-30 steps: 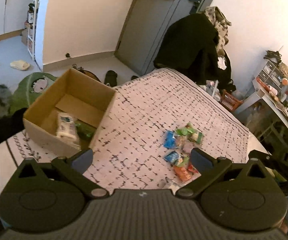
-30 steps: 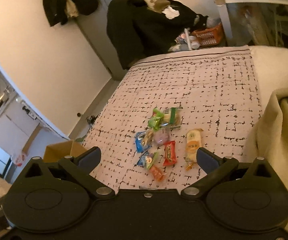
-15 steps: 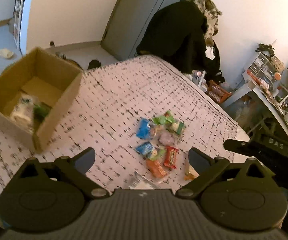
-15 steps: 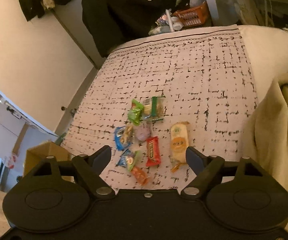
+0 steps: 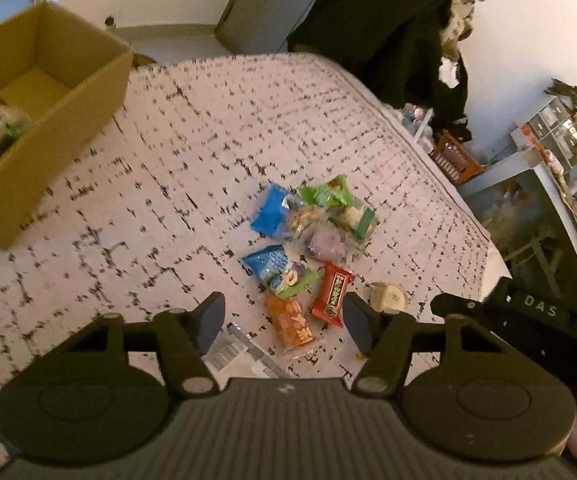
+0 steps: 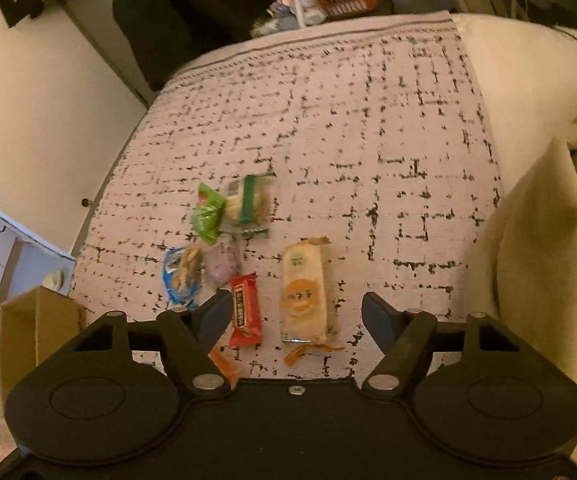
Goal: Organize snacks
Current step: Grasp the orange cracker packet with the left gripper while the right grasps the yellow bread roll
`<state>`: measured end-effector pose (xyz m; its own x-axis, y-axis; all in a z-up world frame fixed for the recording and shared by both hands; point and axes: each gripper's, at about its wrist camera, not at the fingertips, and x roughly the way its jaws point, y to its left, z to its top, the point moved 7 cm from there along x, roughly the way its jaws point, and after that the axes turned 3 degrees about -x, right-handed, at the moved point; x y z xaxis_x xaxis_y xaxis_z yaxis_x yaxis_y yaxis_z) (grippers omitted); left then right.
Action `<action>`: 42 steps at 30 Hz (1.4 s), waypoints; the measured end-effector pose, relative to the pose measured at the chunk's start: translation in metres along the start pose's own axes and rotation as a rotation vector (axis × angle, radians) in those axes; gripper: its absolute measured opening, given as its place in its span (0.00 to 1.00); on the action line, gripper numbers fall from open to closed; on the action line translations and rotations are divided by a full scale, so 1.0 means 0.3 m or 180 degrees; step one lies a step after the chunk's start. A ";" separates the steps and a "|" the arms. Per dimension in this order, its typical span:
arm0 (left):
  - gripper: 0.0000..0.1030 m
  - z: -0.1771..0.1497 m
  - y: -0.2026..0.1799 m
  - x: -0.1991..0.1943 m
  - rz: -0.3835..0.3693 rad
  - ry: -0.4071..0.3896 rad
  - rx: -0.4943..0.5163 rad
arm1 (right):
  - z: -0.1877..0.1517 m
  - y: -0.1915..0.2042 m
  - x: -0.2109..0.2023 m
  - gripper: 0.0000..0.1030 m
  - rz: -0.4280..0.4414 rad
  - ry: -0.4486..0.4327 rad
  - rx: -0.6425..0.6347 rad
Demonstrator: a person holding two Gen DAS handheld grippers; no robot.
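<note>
Cardboard box (image 5: 44,92) is sitting at the bedspread's (image 5: 168,160) corner, holding what look like blurred wrapped snacks. I'm seeing the snack pile (image 5: 308,236) mid-bed. Left gripper (image 5: 284,322) is closing over the orange packet (image 5: 293,322), gripping nothing. Right gripper (image 6: 296,316) is closing over the long biscuit pack (image 6: 303,294), mostly hidden from the left.

Seen from the left wrist, a cluster of snack packets (image 5: 308,240) lies on the bed (image 5: 168,140) ahead of the fingers (image 5: 208,316) — two packets (image 5: 312,312) lie between them. The cardboard box (image 5: 60,92) sits far left, with packets inside. From the right wrist, a long packet (image 6: 303,296) lies between the fingers (image 6: 378,318) — another packet (image 6: 244,312) just beside the left one, a blanket (image 6: 540,260) to the right.
</note>
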<state>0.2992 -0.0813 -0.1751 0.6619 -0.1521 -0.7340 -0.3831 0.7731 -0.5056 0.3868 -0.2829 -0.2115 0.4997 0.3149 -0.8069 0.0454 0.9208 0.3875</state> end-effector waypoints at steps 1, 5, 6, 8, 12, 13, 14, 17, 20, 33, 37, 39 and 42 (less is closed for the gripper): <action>0.60 -0.001 -0.002 0.022 0.0002 0.0025 -0.0013 | -0.001 0.003 0.010 0.67 0.0002 0.0019 -0.0013; 0.54 -0.013 -0.016 0.105 0.0032 0.0142 -0.0017 | -0.009 0.023 0.049 0.66 -0.0035 0.0093 -0.0082; 0.52 -0.016 -0.017 0.127 0.0031 0.0186 -0.0036 | -0.008 0.023 0.058 0.66 -0.0061 0.0103 -0.0085; 0.50 -0.023 -0.018 0.167 0.0056 0.0266 -0.0054 | -0.004 0.024 0.072 0.66 -0.0116 0.0100 -0.0124; 0.45 -0.039 0.011 0.245 0.0108 0.0422 -0.0245 | -0.003 0.026 0.104 0.66 -0.0135 0.0166 -0.0155; 0.43 -0.045 0.016 0.261 0.0107 0.0457 -0.0280 | -0.002 0.028 0.115 0.66 -0.0161 0.0178 -0.0192; 0.43 -0.049 0.018 0.274 0.0098 0.0482 -0.0297 | -0.001 0.029 0.127 0.66 -0.0208 0.0189 -0.0239; 0.42 -0.054 0.007 0.296 0.0109 0.0482 -0.0262 | -0.003 0.027 0.169 0.66 -0.0317 0.0258 -0.0324; 0.31 -0.059 -0.012 0.308 0.0156 0.0517 -0.0186 | -0.018 0.027 0.209 0.57 -0.0388 0.0371 -0.0398; 0.18 -0.075 -0.064 0.235 0.0032 0.0581 -0.0201 | -0.037 0.035 0.112 0.33 -0.0285 0.0189 -0.0432; 0.18 -0.054 -0.081 0.177 -0.0033 0.0497 -0.0180 | -0.021 0.050 0.050 0.33 -0.0146 0.0029 -0.0283; 0.18 -0.041 -0.084 0.144 -0.0076 0.0450 -0.0176 | -0.022 0.077 0.022 0.33 -0.0078 -0.0027 -0.0228; 0.18 -0.015 -0.081 0.088 -0.0128 0.0361 -0.0179 | -0.022 0.144 -0.013 0.33 0.0098 -0.0106 -0.0221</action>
<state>0.3230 -0.1069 -0.1842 0.6015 -0.2535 -0.7576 -0.3953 0.7297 -0.5579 0.3812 -0.2429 -0.1946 0.5285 0.3365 -0.7794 -0.0298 0.9249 0.3791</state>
